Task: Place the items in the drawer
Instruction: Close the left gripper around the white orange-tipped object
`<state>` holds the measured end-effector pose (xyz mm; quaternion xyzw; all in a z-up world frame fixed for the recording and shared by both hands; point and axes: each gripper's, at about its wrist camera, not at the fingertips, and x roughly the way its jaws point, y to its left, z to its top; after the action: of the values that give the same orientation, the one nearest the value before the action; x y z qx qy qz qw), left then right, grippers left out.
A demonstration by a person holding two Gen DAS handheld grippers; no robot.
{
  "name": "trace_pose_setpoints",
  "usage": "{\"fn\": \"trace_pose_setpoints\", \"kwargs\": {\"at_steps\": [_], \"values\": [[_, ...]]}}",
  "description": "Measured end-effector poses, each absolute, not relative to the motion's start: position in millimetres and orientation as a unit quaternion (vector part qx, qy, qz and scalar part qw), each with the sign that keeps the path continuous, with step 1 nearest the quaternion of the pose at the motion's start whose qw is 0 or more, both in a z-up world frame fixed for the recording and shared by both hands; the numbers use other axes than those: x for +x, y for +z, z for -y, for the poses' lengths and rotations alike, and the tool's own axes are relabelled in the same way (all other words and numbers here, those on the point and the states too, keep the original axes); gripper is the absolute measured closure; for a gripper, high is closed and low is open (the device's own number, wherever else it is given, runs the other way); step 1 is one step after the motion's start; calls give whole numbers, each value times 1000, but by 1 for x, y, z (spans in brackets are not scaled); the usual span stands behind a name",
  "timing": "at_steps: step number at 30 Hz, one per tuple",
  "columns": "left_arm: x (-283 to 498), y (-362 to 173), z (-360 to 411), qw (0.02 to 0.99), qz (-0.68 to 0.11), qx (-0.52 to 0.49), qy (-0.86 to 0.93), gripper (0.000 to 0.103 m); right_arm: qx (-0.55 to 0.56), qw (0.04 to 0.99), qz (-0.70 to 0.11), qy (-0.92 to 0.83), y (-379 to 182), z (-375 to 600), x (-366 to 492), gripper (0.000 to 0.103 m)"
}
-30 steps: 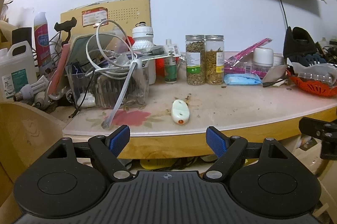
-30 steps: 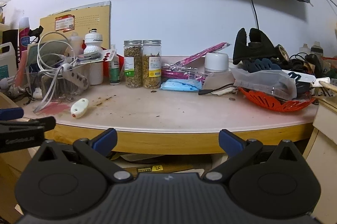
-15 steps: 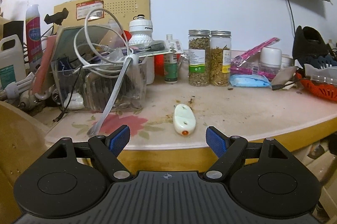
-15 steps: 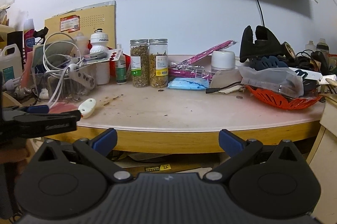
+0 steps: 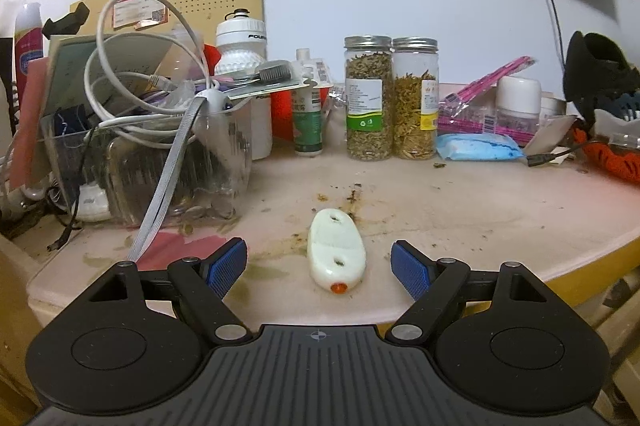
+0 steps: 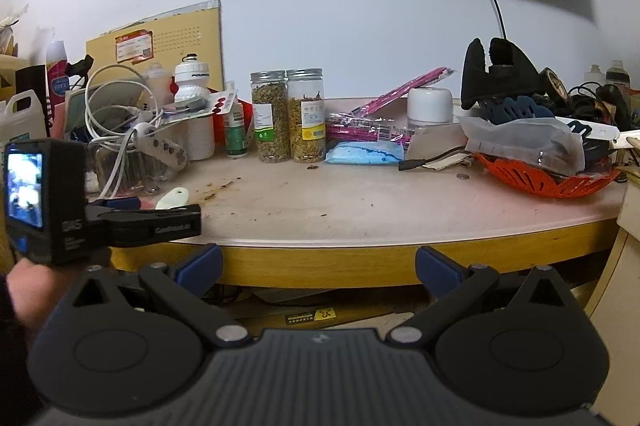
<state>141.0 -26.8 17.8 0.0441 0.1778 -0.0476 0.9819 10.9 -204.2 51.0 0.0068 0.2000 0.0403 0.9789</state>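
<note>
The left gripper (image 5: pixel 319 266), fingers spread wide and holding nothing, brackets the small white orange-tipped device (image 5: pixel 337 254) lying near the tabletop's (image 5: pixel 500 209) front edge. The right gripper (image 6: pixel 319 266) hangs open, short of the table. Further back, twin herb jars (image 5: pixel 390 97). No drawer visible; nothing stowed yet, I'd say.

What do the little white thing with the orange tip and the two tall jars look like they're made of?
White oval device: probably moulded plastic, smooth and slightly glossy, with two recessed holes and an orange tip. Two jars: clear walls showing dried contents, glass or clear plastic, I cannot tell which; ribbed silver lids look metallic.
</note>
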Motion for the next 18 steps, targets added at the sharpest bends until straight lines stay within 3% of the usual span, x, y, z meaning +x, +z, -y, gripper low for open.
{"fn": "trace_pose_setpoints", "kwargs": {"at_steps": [5,6,7,9,18], "values": [[147,15,25,982,-179,35,-44,26,8,978,-204,47,49,203,13,0],[147,14,26,983,-176,36,-45,34,12,977,-206,48,49,203,14,0],[146,14,27,983,-174,38,-46,51,18,977,-208,48,49,204,14,0],[144,14,28,984,-169,41,-50,74,22,977,-208,48,49,204,14,0],[142,13,26,985,-159,36,-57,74,20,976,-209,51,48,204,13,0]]}}
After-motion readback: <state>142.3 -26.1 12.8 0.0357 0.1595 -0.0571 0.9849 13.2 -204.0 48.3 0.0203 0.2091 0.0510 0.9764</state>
